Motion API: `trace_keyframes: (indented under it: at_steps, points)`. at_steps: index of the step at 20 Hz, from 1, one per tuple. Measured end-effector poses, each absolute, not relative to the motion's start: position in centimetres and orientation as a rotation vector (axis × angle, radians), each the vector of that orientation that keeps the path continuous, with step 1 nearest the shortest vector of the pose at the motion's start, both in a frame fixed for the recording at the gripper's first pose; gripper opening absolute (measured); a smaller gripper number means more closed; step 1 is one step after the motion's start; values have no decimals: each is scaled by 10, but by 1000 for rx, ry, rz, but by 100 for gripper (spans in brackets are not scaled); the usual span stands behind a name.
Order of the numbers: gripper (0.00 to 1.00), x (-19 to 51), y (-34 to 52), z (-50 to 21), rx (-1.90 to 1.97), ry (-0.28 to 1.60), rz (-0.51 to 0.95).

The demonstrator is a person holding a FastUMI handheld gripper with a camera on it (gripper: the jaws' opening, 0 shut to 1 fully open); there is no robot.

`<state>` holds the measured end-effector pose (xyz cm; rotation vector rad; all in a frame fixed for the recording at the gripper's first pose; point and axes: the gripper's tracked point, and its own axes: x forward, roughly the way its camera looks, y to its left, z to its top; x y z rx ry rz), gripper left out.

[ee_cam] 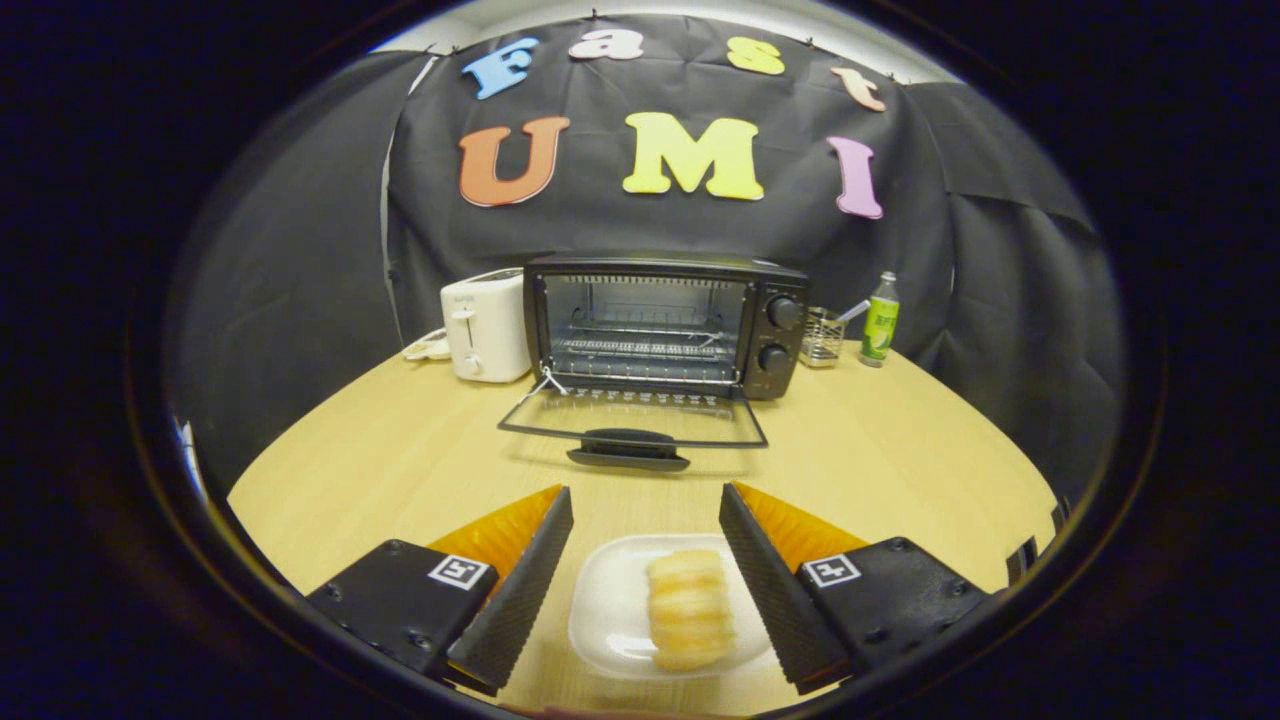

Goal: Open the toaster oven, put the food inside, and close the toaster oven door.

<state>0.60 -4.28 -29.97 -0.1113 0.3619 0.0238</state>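
Hovering low over the desk (400, 460), the tongs (645, 520) are spread wide, their two fingers (520, 590) standing well apart on either side of a small white tray (610, 610) without touching it. On the tray lies the food (688, 610) — a pale, ridged bread roll, lengthwise between the fingers and nearer the right one. Beyond the fingertips, the toaster oven (665, 320) stands at the back of the desk with its glass door (632, 425) dropped flat, handle toward the tongs, and the wire rack (640, 345) visible inside. Two knobs (782, 335) sit on its right panel. Just left of it stands a white toaster (485, 325); to its right, a small wire basket (822, 338) and a green bottle (880, 320) — all upright against the dark cloth wall (300, 250).
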Motion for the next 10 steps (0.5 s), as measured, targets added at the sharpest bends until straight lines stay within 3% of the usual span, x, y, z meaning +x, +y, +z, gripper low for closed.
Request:
trace_keyframes:
  at_steps: [10]
  points:
    - [98,-31,-69,-363,-92,459,17]
